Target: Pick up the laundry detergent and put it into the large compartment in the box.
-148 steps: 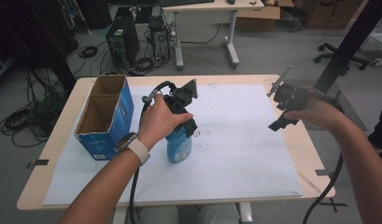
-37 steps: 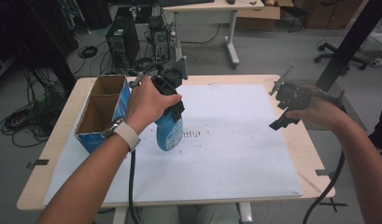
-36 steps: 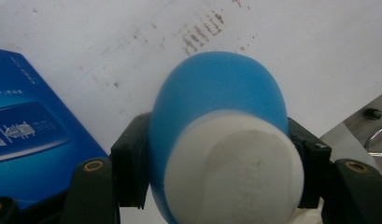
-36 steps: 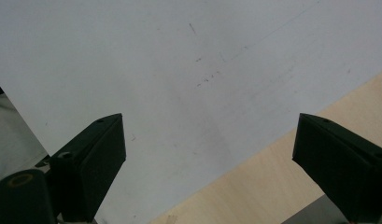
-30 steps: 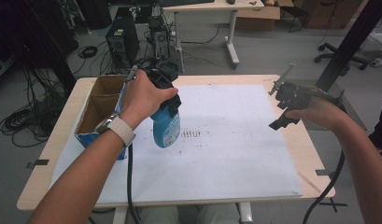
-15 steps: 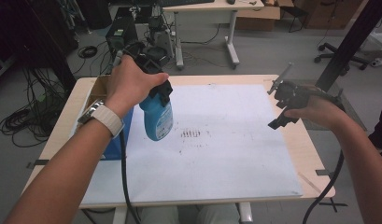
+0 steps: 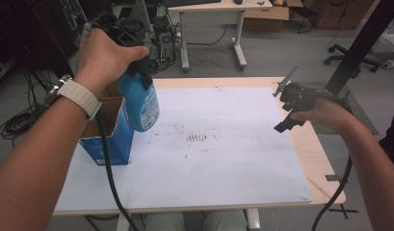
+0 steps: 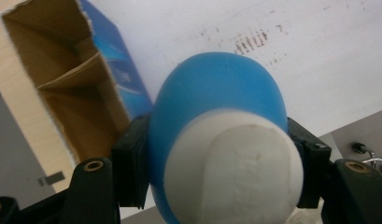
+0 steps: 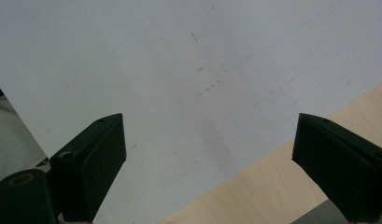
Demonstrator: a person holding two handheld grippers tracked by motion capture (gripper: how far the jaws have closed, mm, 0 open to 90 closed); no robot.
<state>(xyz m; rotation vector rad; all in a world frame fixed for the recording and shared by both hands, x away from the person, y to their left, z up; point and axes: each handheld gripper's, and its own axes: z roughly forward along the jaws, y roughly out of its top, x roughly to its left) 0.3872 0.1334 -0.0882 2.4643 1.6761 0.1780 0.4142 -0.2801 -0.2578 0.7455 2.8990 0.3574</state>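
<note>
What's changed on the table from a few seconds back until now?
The left gripper, clamped on the blue plastic bottle with the white cap, lifted it off the white sheet and carried it up and left, so it now hangs beside the open blue cardboard box. The grip never loosened. The right gripper stayed open over the sheet's right edge; the box kept its place.

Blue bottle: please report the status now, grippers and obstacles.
Left gripper shut on blue bottle, held in the air beside open cardboard box. Right gripper open, nothing between its jaws. Nothing blocking the box opening.
</note>
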